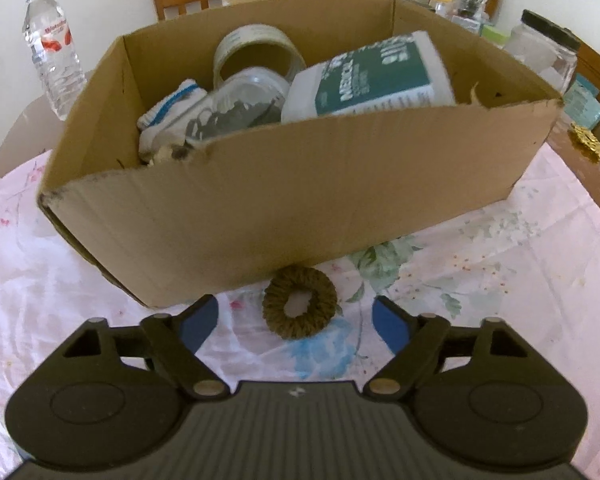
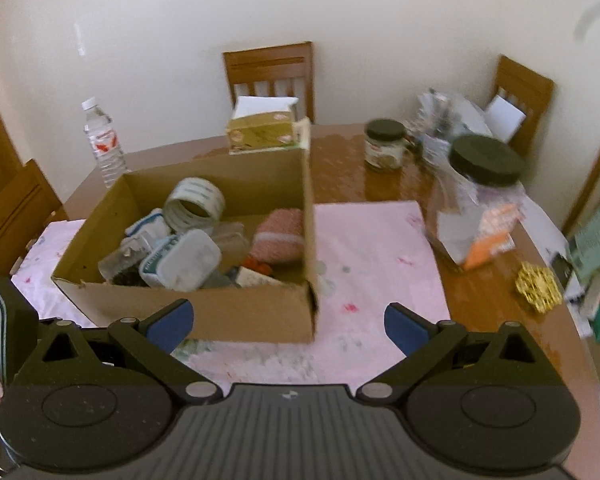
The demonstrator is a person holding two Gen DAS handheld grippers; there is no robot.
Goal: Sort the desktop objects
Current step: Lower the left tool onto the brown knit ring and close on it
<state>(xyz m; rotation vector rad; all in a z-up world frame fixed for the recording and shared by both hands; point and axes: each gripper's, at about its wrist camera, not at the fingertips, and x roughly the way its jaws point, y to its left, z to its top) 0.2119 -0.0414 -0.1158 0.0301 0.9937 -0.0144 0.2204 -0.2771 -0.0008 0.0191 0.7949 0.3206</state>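
A cardboard box (image 1: 300, 184) stands on the pink floral cloth (image 1: 500, 280); it also shows in the right wrist view (image 2: 256, 312). It holds a tape roll (image 1: 256, 54), a white and teal container (image 1: 376, 76), a clear jar (image 1: 240, 106) and a white sock (image 1: 172, 110); a pink knit item (image 2: 280, 234) shows in the right wrist view. A brown hair scrunchie (image 1: 299, 307) lies on the cloth against the box's near wall. My left gripper (image 1: 294, 322) is open, its fingertips on either side of the scrunchie. My right gripper (image 2: 288, 326) is open and empty, above the box's near right corner.
A water bottle (image 2: 103, 142) stands left of the box. A yellow carton (image 2: 264, 130) stands behind it. A dark-lidded jar (image 2: 384, 144), a large black-lidded jar (image 2: 476, 200) and a gold ornament (image 2: 538, 286) sit on the bare wooden table (image 2: 480, 300) to the right. Chairs (image 2: 270, 72) surround the table.
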